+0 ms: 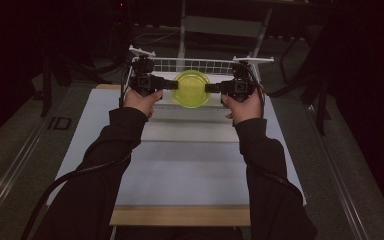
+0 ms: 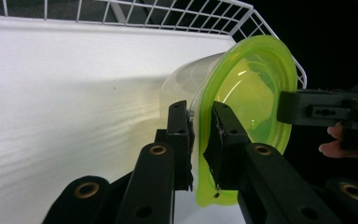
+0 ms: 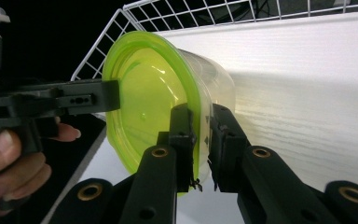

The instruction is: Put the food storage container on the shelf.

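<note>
Both grippers carry the tub with the green lid point(image 1: 191, 88) above the counter point(image 1: 190, 165), near the wire basket point(image 1: 200, 65). Left gripper point(image 2: 200, 140) and right gripper point(image 3: 201, 140) jaws pinch its rim. Next, I think, they lower it together, keeping it level.

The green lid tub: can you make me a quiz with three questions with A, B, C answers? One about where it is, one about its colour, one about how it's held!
1. Where is the tub?
A. in front of the wire basket
B. on the floor
C. at the table's near edge

2. What colour is its lid?
A. red
B. yellow-green
C. blue

3. How is it held?
A. by one gripper
B. by bare hands
C. by both grippers

Answers: 1 A, the white grid stands right behind it. 2 B, it glows yellow-green. 3 C, the left gripper and right gripper each pinch the rim.
</note>
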Tool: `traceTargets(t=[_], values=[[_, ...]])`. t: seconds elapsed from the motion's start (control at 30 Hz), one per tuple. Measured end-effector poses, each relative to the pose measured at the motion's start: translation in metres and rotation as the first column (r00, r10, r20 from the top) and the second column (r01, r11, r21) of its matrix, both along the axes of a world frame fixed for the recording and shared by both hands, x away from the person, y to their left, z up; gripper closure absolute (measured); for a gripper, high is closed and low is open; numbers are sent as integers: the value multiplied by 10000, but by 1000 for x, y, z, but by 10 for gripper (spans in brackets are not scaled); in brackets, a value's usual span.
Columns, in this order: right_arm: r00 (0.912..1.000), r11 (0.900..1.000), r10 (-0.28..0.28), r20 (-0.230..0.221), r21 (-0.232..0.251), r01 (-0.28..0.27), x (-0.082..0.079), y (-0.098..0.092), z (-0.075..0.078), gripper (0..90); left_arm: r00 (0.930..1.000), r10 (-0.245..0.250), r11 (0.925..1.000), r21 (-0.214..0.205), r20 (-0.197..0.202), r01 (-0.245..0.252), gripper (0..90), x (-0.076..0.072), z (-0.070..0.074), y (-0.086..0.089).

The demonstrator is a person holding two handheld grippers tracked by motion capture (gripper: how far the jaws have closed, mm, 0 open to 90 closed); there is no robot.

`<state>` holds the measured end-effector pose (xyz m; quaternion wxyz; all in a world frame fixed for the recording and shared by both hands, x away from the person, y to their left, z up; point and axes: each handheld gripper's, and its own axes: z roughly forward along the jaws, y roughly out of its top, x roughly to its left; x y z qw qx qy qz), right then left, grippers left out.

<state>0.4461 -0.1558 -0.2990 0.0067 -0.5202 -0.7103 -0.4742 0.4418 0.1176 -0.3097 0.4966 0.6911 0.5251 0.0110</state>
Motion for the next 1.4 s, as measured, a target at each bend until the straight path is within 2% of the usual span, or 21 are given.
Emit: traceTargets(t=[0.1, 0.13, 0.17, 0.33, 0.37, 0.43, 0.5, 0.6, 0.7, 0.73, 0.83, 0.9, 1.03, 1.07, 1.1, 1.17, 1.23, 1.27, 1.33, 1.4], values=[[9999, 9999, -9, -154, 106, 10, 3, -1, 0, 807, 9999, -23, 9999, 153, 99, 21, 768, 1, 0, -1], [9995, 9998, -9, -303, 205, 15, 7, -2, -1, 807, 9999, -3, 9998, 217, 140, 0, 707, 2, -1, -2], [9993, 9996, 2, -371, 287, 9, 10, -3, -1, 807, 9999, 5, 9999, 161, 142, -7, 697, 3, -2, -2], [9996, 9997, -107, -254, 234, 112, 17, -1, -2, 795, 10000, -62, 9998, 166, 71, 61, 685, 7, -6, -6], [9998, 9998, -194, -54, 30, 194, 18, 1, -1, 758, 9999, 4, 9998, 197, 142, -6, 677, 8, -7, -7], [9997, 9997, -221, -112, 134, 222, 20, 1, -1, 729, 9998, 141, 9997, 181, 129, -144, 660, 10, -7, -7], [9991, 9995, -323, -291, -41, 322, 24, 5, -4, 653, 9991, 316, 9992, 230, 295, -323, 624, 12, -8, -8], [9987, 9989, -444, -243, -153, 441, 26, 7, -5, 641, 9986, 430, 9988, 232, 323, -437, 590, 14, -9, -8], [9981, 9984, -564, -230, 32, 565, 29, 6, -7, 591, 9981, 534, 9986, 43, 296, -536, 590, 17, -10, -7], [9982, 9985, -550, -238, 67, 552, 32, 5, -9, 544, 9981, 530, 9986, 26, 306, -531, 567, 18, -10, -8], [9978, 9985, -553, -364, 26, 554, 37, 4, -11, 506, 9982, 501, 9987, 115, 323, -505, 514, 20, -9, -12], [9980, 9982, -606, -183, 5, 606, 37, 3, -9, 497, 9980, 426, 9990, 149, 474, -433, 466, 20, -7, -13], [9989, 9988, -440, 189, -223, 444, 34, 2, -3, 454, 9946, 323, 9988, 335, 981, -357, 449, 16, -2, -13], [9988, 9988, -418, 268, -255, 425, 33, 2, -2, 453, 9933, 464, 9981, 350, 1063, -504, 449, 16, -2, -12], [9986, 9987, -406, 338, -300, 416, 31, 2, -1, 453, 9906, 688, 9975, 98, 1180, -705, 438, 14, -1, -8], [9986, 9994, -219, 487, -265, 232, 28, 2, 2, 430, 9905, 671, 9977, 54, 1200, -682, 412, 14, 0, -7], [9981, 9992, -227, 569, -312, 245, 25, 1, 3, 430, 9900, 812, 9950, 478, 1150, -872, 396, 14, -3, -2], [9982, 9993, -196, 573, -301, 213, 24, 1, 3, 429, 9900, 812, 9950, 478, 1150, -872, 396, 14, -3, -2], [9982, 9993, -203, 570, -292, 220, 23, 1, 3, 424, 9916, 880, 9957, 206, 948, -904, 395, 14, -5, 2], [9975, 9989, -81, 698, -450, 113, 18, -1, 2, 416, 9917, 725, 9966, 323, 1062, -763, 357, 11, -4, 4]])
